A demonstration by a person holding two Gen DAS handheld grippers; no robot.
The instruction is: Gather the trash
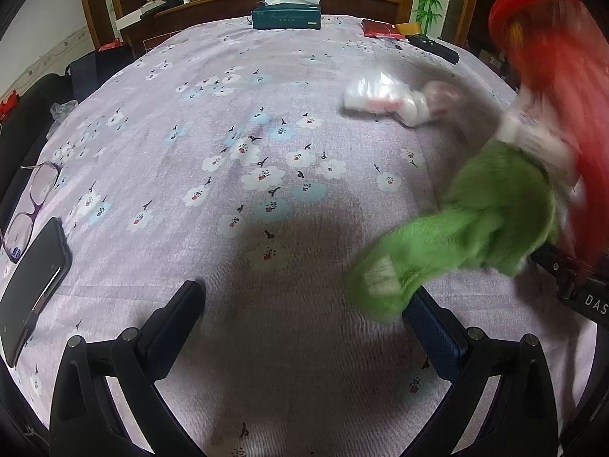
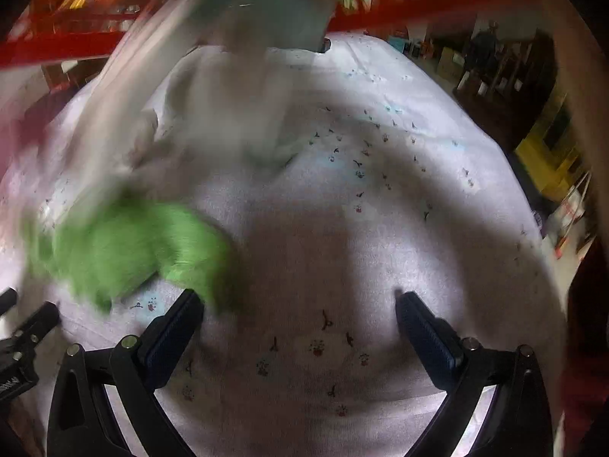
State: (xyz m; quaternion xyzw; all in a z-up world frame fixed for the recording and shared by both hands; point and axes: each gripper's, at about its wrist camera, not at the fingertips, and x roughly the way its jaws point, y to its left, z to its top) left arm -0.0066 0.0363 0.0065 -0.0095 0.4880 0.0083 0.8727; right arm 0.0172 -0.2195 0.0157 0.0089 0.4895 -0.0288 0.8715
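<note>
Both the left gripper (image 1: pixel 304 304) and right gripper (image 2: pixel 298 312) stand wide, holding nothing. The crumpled white wrapper (image 1: pixel 375 95) lies upper right on the floral tablecloth (image 1: pixel 228 133), open cloth mid-frame; smartphone (image 1: pixel 32 282) and glasses (image 1: pixel 30 205) hug the left edge. A blurred green-gloved hand (image 1: pixel 475 221) is at right.

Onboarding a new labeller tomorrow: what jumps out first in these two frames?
The blurred bright green fuzzy cloth at the right of the left wrist view, just past that gripper's right finger, grabs the eye first; it also smears across the left of the right wrist view. Next, the crumpled white plastic wrapper lying on the flowered tablecloth beyond it. Both the left gripper and right gripper are open and empty.
</note>
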